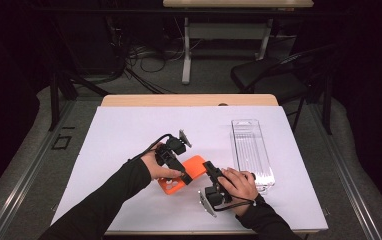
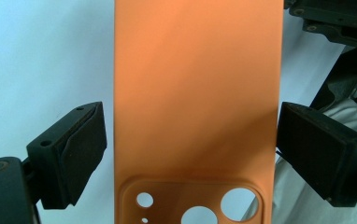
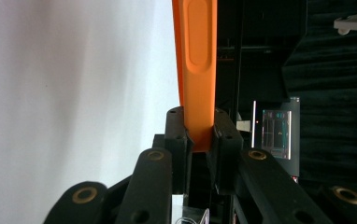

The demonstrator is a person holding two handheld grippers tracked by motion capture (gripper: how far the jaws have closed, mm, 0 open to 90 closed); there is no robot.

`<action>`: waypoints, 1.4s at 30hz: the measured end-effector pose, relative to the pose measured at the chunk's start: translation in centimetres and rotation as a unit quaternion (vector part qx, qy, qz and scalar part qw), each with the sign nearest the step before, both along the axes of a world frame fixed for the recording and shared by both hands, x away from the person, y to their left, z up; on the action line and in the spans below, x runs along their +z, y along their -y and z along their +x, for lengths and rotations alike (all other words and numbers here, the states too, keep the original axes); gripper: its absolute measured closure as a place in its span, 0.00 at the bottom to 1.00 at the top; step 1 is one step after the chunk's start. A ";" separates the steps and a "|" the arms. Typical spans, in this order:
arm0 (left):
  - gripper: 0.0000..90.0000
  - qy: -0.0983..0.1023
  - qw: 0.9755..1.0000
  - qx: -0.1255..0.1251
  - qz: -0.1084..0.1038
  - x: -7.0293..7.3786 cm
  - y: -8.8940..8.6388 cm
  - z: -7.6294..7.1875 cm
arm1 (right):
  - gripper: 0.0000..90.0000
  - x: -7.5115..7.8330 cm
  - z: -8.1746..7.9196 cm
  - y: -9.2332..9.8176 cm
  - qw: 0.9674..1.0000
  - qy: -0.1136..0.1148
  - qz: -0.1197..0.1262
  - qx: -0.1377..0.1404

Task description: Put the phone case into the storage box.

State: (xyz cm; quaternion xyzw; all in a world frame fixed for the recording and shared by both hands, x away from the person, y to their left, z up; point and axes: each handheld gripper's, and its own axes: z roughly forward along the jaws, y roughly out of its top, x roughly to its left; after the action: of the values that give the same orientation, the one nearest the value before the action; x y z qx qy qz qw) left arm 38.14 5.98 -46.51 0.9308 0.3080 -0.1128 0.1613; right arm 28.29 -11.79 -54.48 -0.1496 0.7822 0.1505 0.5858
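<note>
White table [image 1: 129, 135]; clear tray [image 1: 250, 150] at right, apart; orange phone case [image 2: 195, 93] held above the table centre, likely light, flexible, thin-walled; right gripper [image 3: 199, 135] clamps its edge; left gripper [image 2: 190, 149] straddles it, pads clear.

Smooth orange rubbery phone case [image 2: 195, 102] seen between spread black jaws of left gripper [image 2: 190, 149], pads clear of its edges.
</note>
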 end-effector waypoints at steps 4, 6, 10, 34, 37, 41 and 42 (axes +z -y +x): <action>0.10 0.004 1.000 0.001 -0.001 0.2 -0.2 0.0 | 0.89 0.0 0.0 0.0 1.000 -0.001 0.001 0.002; 0.10 0.006 1.000 0.002 -0.003 0.3 -0.3 -0.1 | 0.89 0.0 0.1 0.0 1.000 -0.003 0.001 0.002; 0.10 0.013 1.000 0.004 -0.012 0.9 -0.9 -0.1 | 0.89 -0.1 0.1 0.1 1.000 -0.007 0.001 0.000; 0.10 0.050 0.997 0.056 -0.025 2.1 -6.2 0.7 | 0.89 0.3 0.2 0.3 0.999 -0.031 0.015 0.000; 0.10 0.053 0.996 0.065 -0.025 2.0 -6.9 0.8 | 0.89 0.3 0.2 0.3 0.999 -0.037 0.018 -0.001; 0.11 0.055 0.995 0.074 -0.028 2.0 -7.8 0.9 | 0.89 0.4 0.1 0.2 0.998 -0.056 0.029 0.001; 0.11 0.057 0.995 0.075 -0.029 2.0 -8.0 1.0 | 0.89 0.5 0.1 0.2 0.998 -0.061 0.033 0.003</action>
State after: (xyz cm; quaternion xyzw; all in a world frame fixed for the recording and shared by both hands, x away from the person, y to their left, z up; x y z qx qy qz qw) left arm 39.11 14.02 -44.55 0.9047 0.3642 -0.0564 0.2136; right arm 28.41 -12.02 -54.02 -0.1227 0.8108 0.1868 0.5410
